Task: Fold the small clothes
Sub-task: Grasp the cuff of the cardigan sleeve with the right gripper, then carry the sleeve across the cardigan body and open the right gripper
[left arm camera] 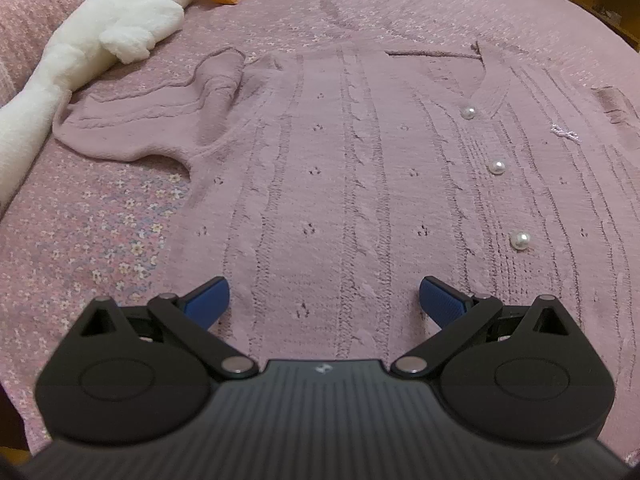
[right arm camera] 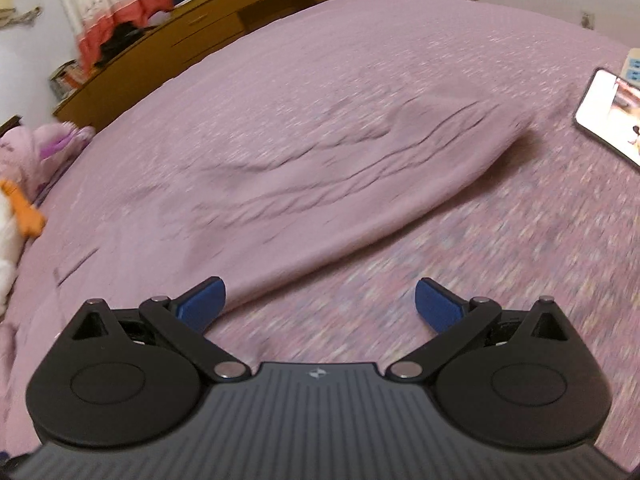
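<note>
A small pink cable-knit cardigan [left arm camera: 340,168] with pearl buttons [left arm camera: 498,167] lies flat on the pink bed cover, its left sleeve [left arm camera: 168,120] bunched and folded near the shoulder. My left gripper [left arm camera: 324,300] is open and empty, hovering over the cardigan's lower hem. In the right wrist view the cardigan's other sleeve [right arm camera: 360,184] stretches out to the upper right, blurred by motion. My right gripper [right arm camera: 320,304] is open and empty, with its left fingertip over the sleeve's near edge.
A white plush goose [left arm camera: 104,36] with an orange beak lies at the upper left of the bed; it shows at the left edge of the right wrist view [right arm camera: 16,216]. A lit phone [right arm camera: 612,116] lies at the right. A wooden dresser [right arm camera: 224,24] stands beyond the bed.
</note>
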Action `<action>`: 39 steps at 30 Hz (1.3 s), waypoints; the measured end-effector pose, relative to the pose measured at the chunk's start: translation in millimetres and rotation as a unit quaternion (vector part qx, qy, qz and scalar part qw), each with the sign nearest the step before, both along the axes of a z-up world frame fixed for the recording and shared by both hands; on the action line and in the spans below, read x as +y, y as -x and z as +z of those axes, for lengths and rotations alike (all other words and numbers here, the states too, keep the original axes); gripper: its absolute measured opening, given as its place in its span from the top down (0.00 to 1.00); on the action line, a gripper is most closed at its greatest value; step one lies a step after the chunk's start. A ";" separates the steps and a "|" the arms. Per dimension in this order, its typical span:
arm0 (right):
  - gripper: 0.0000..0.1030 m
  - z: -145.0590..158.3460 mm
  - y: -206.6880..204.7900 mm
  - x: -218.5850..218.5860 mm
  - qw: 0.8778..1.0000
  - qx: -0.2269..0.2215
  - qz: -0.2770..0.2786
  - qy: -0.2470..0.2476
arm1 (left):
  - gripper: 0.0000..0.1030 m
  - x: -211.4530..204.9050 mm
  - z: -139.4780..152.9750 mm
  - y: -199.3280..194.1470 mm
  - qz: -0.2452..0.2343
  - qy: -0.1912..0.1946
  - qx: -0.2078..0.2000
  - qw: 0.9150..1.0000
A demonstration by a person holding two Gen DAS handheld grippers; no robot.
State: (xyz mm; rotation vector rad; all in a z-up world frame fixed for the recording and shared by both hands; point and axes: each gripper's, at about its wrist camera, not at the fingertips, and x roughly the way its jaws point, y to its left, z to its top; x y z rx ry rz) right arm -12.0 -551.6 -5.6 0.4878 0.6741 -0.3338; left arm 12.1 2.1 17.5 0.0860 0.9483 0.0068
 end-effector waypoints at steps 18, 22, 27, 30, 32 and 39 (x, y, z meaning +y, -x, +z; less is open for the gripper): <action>0.23 -10.9 -49.2 -115.4 0.988 -0.109 -0.096 -0.060 | 0.00 -11.4 -1.1 -8.4 -0.006 -0.024 0.016 1.000; 0.80 -2.6 -47.2 -122.4 0.986 -0.119 -0.096 -0.066 | 0.00 -11.3 0.6 -10.2 -0.009 -0.022 0.016 1.000; 0.87 24.3 -32.2 -106.9 0.986 -0.151 -0.064 -0.021 | 0.00 -13.5 2.3 -11.6 -0.007 -0.031 0.017 0.999; 0.87 42.3 -24.4 -86.9 0.985 -0.167 -0.034 -0.003 | 0.00 -13.1 3.7 -12.6 -0.006 -0.028 0.018 0.999; 0.87 54.3 -19.3 -71.0 0.984 -0.176 -0.020 0.002 | 0.00 -11.4 6.3 -13.5 -0.005 -0.024 0.020 1.000; 0.87 101.8 -10.1 8.0 0.979 -0.200 0.030 0.012 | 0.00 -4.6 25.4 -18.4 -0.001 -0.017 0.003 1.000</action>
